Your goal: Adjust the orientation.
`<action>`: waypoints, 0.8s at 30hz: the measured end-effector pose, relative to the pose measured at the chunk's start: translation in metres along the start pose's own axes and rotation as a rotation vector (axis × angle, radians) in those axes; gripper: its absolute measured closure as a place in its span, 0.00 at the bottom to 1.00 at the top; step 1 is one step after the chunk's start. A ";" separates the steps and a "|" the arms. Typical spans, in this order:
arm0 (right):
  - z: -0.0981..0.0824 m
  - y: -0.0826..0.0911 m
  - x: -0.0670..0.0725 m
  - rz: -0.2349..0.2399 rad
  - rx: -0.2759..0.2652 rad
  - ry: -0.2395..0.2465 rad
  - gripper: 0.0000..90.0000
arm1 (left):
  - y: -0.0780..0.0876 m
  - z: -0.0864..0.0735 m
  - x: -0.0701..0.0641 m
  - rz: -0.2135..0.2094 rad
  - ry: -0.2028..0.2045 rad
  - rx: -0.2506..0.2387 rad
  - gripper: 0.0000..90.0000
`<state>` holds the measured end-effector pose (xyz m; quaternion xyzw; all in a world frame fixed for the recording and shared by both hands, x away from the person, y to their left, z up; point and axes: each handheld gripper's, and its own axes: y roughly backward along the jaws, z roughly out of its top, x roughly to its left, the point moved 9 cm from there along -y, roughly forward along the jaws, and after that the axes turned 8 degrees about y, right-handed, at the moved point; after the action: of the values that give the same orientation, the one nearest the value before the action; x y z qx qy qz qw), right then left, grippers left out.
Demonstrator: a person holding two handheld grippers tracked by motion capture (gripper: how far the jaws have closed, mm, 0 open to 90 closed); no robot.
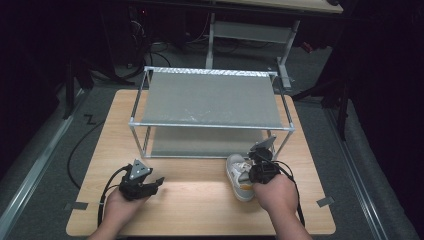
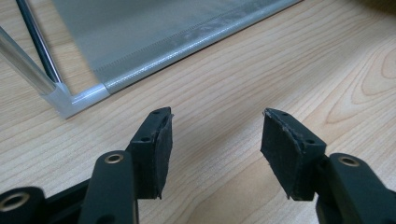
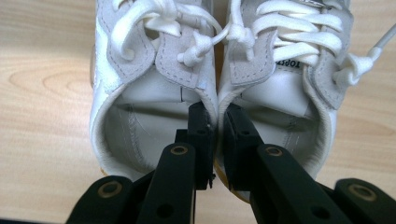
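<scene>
Right gripper pinching the touching inner collars of paired white sneakers on table before two-tier rack; left gripper open, idle; next, probably lift onto shelf.

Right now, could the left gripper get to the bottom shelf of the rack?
Probably yes. The left gripper is open and holding nothing, with bare table between its jaws and the rack's bottom shelf.

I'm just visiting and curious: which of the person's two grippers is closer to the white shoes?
The right. The right gripper pinches the adjoining inner collars of the white shoes, one jaw inside each shoe. The left gripper hangs open over bare table near the rack's corner, well apart from them.
</scene>
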<state>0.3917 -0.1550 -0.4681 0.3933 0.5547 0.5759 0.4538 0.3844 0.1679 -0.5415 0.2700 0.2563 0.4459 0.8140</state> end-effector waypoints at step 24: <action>0.065 -0.022 0.002 -0.021 -0.201 -0.042 0.91 | 0.000 0.001 0.002 -0.004 0.005 0.001 0.48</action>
<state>0.4555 -0.1356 -0.4850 0.3520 0.4887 0.6154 0.5085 0.3858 0.1690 -0.5417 0.2688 0.2594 0.4448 0.8140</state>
